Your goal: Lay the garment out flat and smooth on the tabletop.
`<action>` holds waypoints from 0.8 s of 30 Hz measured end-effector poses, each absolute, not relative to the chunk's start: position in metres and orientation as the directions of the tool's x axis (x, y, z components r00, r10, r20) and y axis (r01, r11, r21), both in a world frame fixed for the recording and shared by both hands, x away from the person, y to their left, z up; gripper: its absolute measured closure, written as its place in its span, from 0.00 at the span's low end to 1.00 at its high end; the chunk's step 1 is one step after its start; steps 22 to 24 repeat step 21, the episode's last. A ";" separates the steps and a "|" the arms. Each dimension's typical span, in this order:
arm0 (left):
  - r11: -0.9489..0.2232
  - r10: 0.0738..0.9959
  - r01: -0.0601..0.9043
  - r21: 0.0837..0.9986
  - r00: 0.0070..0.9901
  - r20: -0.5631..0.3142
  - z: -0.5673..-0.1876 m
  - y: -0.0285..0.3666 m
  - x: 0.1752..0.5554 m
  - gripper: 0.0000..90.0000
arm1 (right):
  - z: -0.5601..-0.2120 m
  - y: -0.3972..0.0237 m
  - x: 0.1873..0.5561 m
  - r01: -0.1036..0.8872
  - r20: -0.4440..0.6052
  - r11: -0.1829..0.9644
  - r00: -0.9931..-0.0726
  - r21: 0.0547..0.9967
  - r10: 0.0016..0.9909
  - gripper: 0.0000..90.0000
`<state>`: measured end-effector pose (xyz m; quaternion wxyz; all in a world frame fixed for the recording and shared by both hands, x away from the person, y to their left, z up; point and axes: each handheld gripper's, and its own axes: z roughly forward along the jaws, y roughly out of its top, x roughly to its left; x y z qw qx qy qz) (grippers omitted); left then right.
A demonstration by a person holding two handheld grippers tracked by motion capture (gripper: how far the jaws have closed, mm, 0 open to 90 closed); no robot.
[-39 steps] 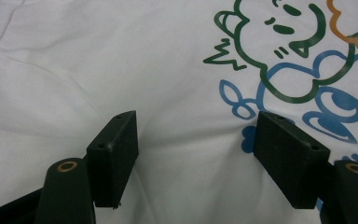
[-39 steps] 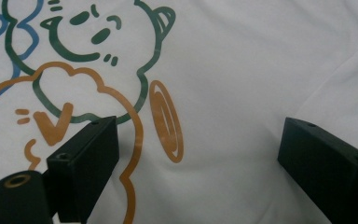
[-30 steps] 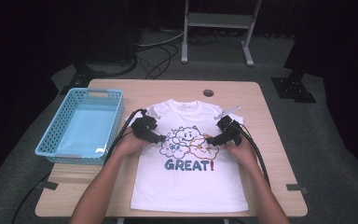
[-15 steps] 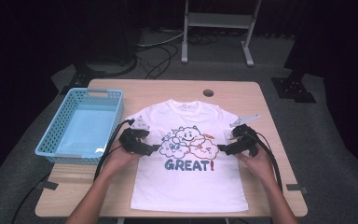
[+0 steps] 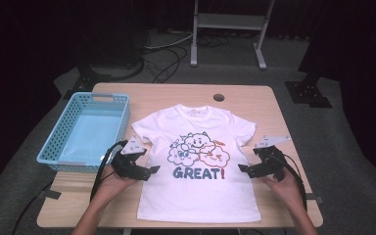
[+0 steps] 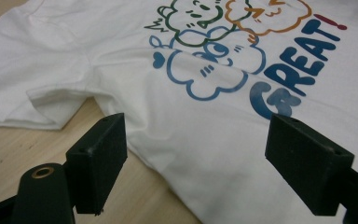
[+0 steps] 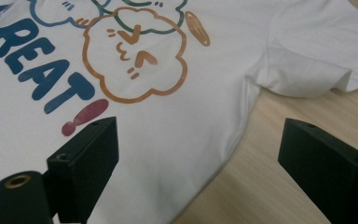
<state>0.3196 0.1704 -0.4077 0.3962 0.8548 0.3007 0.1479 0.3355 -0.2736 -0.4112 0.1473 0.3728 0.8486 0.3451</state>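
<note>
Shirt [image 5: 198,166] lies flat, print up, centre frame on the table [image 5: 254,98], still unfolded; my left gripper [image 5: 149,171], jaws just opening, and right gripper [image 5: 241,169] are both spread, empty, poised at its side hems, basket [image 5: 63,147] left.

High overhead; gripper cameras close (shared: T-shirt [image 5: 198,161] print)

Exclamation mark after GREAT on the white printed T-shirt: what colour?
Dark red exclamation mark, clearest in the right gripper view.
</note>
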 end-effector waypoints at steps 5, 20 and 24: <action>-0.488 0.642 0.393 0.779 0.767 0.015 -0.412 0.183 0.303 0.22 | -0.412 -0.285 0.323 0.532 0.017 0.466 -0.672 0.707 0.741 0.13; -0.439 0.671 0.378 0.815 0.742 0.018 -0.414 0.220 0.244 0.21 | -0.424 -0.322 0.274 0.548 0.052 0.425 -0.653 0.721 0.755 0.13; -0.436 0.673 0.376 0.817 0.739 0.019 -0.415 0.223 0.239 0.21 | -0.425 -0.324 0.270 0.548 0.049 0.425 -0.652 0.720 0.757 0.13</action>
